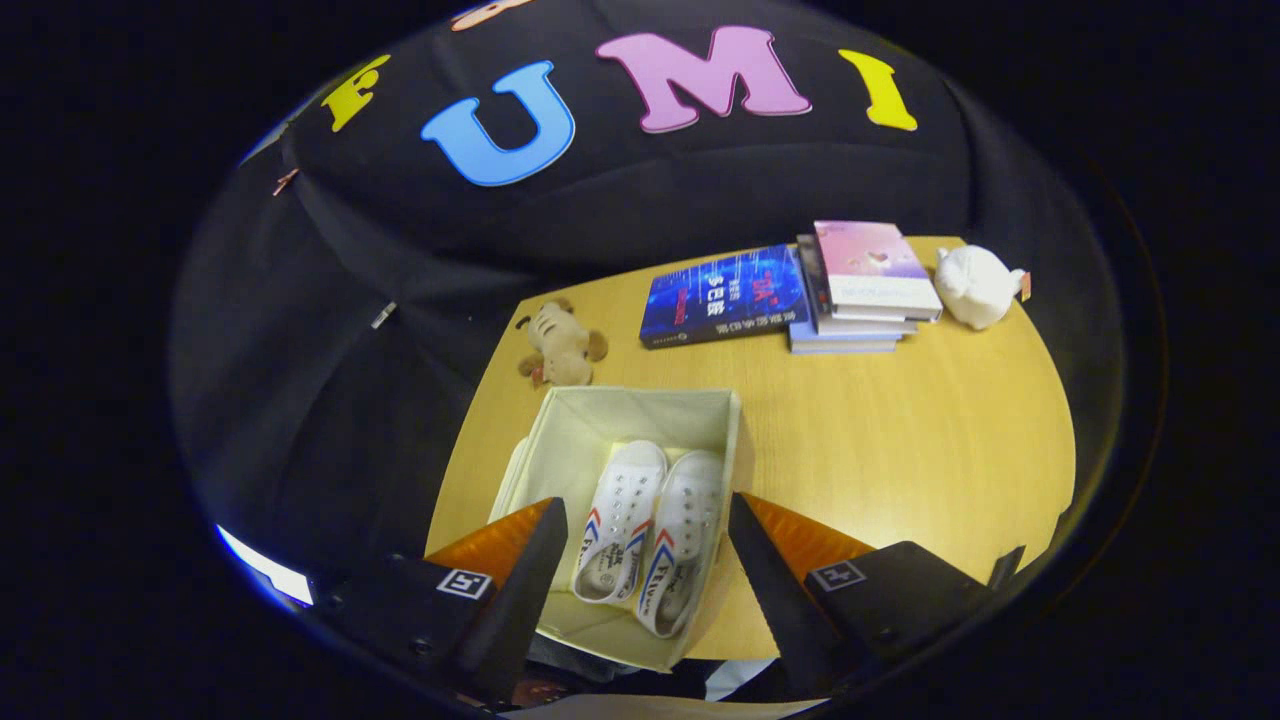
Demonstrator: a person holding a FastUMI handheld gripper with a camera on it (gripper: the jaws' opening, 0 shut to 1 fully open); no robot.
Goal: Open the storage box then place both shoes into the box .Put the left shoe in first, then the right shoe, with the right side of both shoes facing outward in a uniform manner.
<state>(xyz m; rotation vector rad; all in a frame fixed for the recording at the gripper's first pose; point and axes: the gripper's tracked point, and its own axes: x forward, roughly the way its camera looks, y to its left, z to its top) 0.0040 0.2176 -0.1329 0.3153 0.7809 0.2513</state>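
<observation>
Lying toes-away in box (720, 420), shoes (650, 530) between spread tool (645, 520).

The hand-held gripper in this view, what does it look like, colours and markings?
The hand-held gripper has two black, wedge-shaped fingers that taper to narrow tips. Each finger carries an orange, ribbed-looking panel on its outer side. Behind the fingers sit black blocks, each bearing a small square black-and-white marker tag. No cables are visible.
</observation>
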